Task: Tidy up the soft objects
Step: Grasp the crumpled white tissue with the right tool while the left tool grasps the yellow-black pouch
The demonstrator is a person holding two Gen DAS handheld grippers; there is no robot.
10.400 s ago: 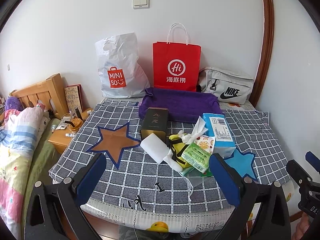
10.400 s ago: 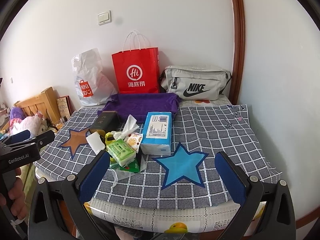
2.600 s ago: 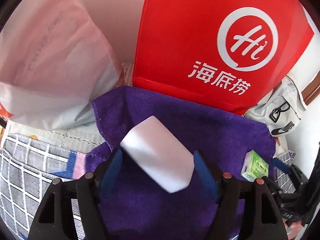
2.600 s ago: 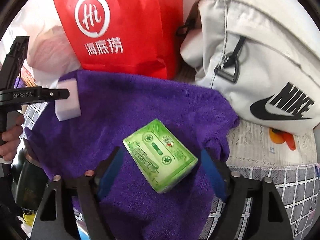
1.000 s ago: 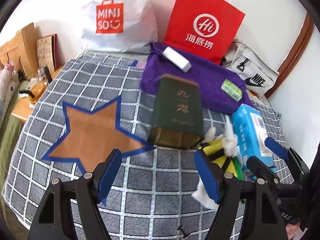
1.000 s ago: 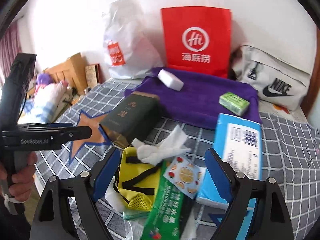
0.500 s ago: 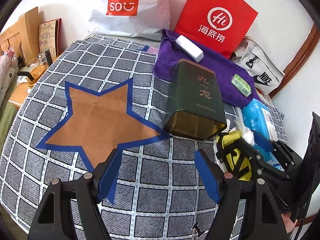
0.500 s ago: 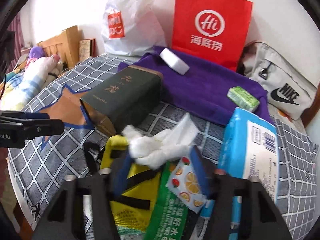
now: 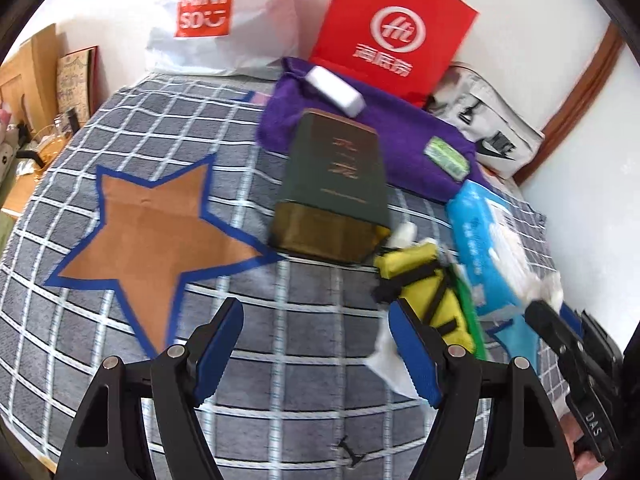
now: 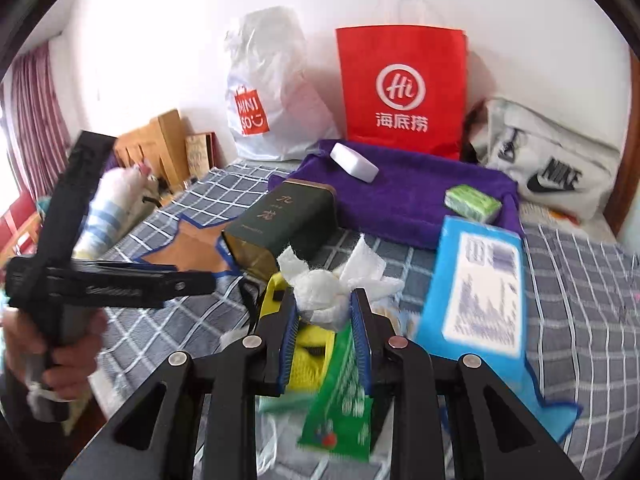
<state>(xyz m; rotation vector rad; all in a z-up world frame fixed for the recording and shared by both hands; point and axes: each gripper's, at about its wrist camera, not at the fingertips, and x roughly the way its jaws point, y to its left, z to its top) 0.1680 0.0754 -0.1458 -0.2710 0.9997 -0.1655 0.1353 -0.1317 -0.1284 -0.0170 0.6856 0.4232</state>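
Observation:
A purple towel (image 10: 404, 196) lies at the back of the bed with a white sponge (image 10: 354, 162) and a green tissue pack (image 10: 472, 200) on it. My right gripper (image 10: 324, 308) is shut on a crumpled white tissue (image 10: 320, 284), lifted a little above a yellow pouch (image 10: 308, 344) and a green wipes pack (image 10: 340, 404). My left gripper (image 9: 316, 320) is open and empty, low over the checked cover beside the yellow pouch (image 9: 420, 280). The towel (image 9: 400, 128) and the sponge (image 9: 334, 90) also show in the left wrist view.
A dark green tin box (image 10: 280, 216) lies in the middle. A blue tissue pack (image 10: 476, 280) lies right of the pile. A red paper bag (image 10: 400, 88), a white Miniso bag (image 10: 272, 92) and a grey Nike bag (image 10: 552, 168) stand against the wall.
My right gripper has closed on the white tissue and raised it slightly. My left gripper has drawn back a little toward the front of the bed, still open.

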